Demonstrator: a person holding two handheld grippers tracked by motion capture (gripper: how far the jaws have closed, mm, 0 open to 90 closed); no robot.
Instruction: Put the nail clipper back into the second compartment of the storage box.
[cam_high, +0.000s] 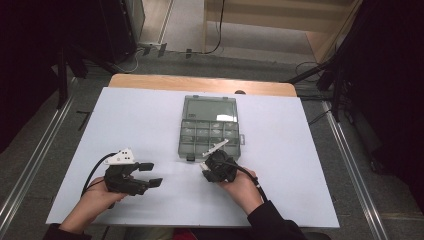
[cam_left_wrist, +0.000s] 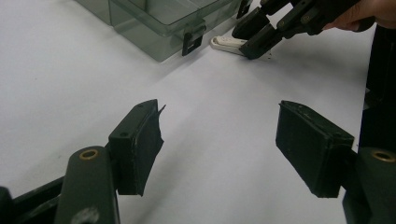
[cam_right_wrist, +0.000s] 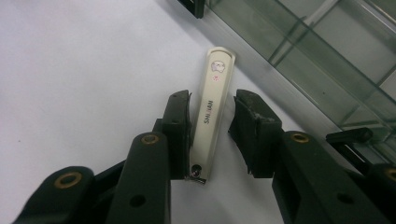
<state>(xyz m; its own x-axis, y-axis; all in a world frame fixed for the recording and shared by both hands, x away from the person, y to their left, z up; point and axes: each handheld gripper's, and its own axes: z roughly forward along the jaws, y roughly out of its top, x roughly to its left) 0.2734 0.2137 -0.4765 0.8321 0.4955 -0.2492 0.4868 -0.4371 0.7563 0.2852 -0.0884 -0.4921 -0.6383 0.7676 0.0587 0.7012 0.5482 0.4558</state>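
Your nail clipper reads "SHWAN" lengthwise in dark letters, with a small cartoon sticker and a pink dot near its far end; it is a slim, pale metal bar lying flat on the white table, just beside the front wall of the clear compartment box. Your right claw straddles it, one pad touching, the other apart, not clamped. Your left claw gapes empty, well apart from the box
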